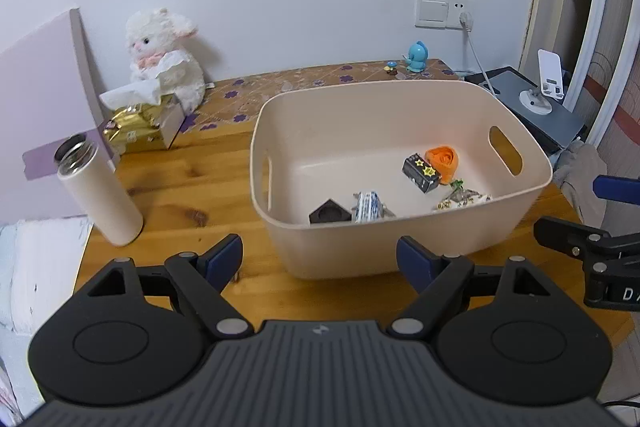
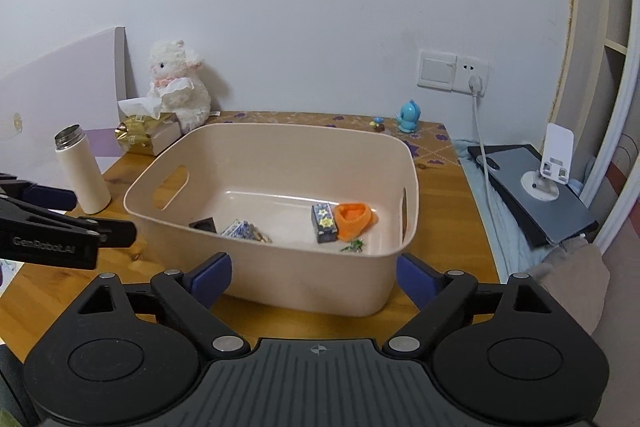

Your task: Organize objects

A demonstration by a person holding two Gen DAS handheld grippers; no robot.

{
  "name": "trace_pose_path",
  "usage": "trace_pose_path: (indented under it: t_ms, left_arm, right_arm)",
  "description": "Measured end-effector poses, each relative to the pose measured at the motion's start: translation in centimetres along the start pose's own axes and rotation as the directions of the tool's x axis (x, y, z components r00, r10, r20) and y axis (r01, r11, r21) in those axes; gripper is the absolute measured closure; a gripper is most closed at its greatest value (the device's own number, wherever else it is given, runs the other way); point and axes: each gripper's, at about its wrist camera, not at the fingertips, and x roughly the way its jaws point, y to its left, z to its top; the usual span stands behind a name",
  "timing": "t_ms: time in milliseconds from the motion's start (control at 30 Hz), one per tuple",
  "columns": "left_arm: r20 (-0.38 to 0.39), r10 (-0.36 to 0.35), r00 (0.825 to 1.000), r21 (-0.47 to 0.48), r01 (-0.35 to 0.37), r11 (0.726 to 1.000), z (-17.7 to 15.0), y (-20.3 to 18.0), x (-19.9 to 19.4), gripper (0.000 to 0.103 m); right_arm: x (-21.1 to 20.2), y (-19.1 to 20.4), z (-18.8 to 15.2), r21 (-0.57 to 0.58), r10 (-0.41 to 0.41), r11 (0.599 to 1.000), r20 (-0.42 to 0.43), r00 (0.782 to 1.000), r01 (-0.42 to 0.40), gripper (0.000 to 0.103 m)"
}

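Grippers are held nearest of all, short of the tub's near wall: the left gripper (image 1: 320, 259) and the right gripper (image 2: 314, 277) are both seen with fingers spread wide and nothing between them. Just beyond, the beige tub (image 1: 400, 251) is set on the wooden table (image 1: 180, 195), and the task's small things are already gathered on its floor: a black star-printed box (image 1: 421, 173) touching an orange piece (image 1: 442, 158), a blue-and-white packet (image 1: 367, 207), a dark house-shaped block (image 1: 329, 213) and a crinkled wrapper (image 1: 460, 201). To the left, an uncapped white bottle (image 1: 100, 191) is stood apart from the tub; it could be tipped by a careless sweep of the left gripper (no cap is seen). Farther back, a tissue box (image 1: 140, 127), a plush lamb (image 1: 164, 55) and a blue figurine (image 1: 417, 57) are ranged near the wall. The block and packet are partly cut off by the tub's near wall, and the prints cannot be read.
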Motion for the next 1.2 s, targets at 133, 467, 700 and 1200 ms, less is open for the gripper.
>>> trace_pose_path:
  t_ms: [133,467,700,1200]
  left_arm:
    - [-0.018,-0.016,1.000,0.001,0.016,1.000,-1.3,0.0,-1.1,0.018]
    - [-0.018,-0.026,1.000,0.006,0.026,1.000,-3.9,-1.0,-3.5,0.018]
    - [0.003,-0.045,0.999,0.020,0.045,0.999,-4.3,-1.5,-5.4,0.018]
    - [0.032,-0.074,0.997,0.009,0.073,0.997,-4.7,-1.5,-7.3,0.018]
  right_arm:
    - [-0.8,-0.2,-1.0,0.012,-0.013,1.000,-0.005,1.000,0.013,0.011]
    - [-2.3,-0.7,-2.7,0.045,-0.021,0.999,-0.023,1.000,0.022,0.011]
    - [-3.3,-0.8,-3.2,0.060,0.000,0.998,-0.021,1.000,0.001,0.011]
    - [-4.4,-1.1,-3.8,0.067,-0.007,0.998,-0.012,1.000,0.008,0.011]
